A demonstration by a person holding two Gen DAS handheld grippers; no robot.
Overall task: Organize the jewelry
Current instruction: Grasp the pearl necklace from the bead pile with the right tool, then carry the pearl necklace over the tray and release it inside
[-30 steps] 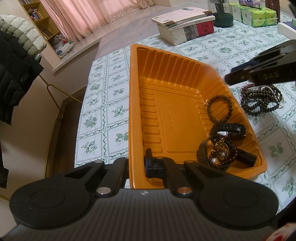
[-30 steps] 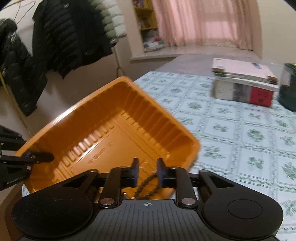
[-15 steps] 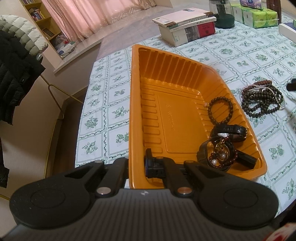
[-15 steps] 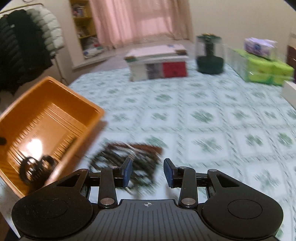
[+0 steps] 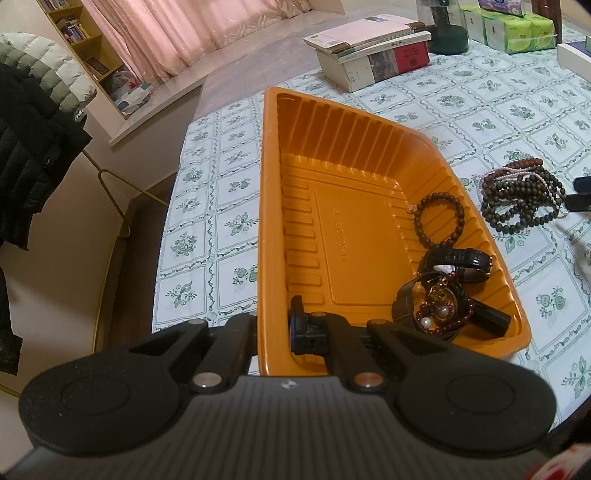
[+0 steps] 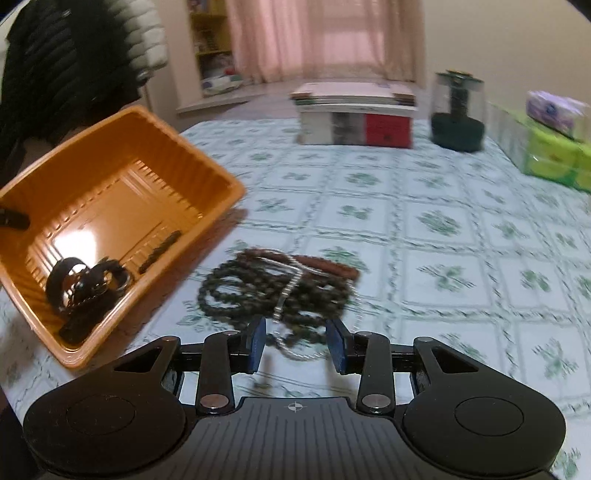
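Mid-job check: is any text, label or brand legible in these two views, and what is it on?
Nothing reads clearly.
Orange tray: embossed line of characters on its floor, too faint to read.
Stack of books: spine print too small.
Green tissue packs: print too small; blurred in the right wrist view.
Jacket: tiny white mark, unreadable.
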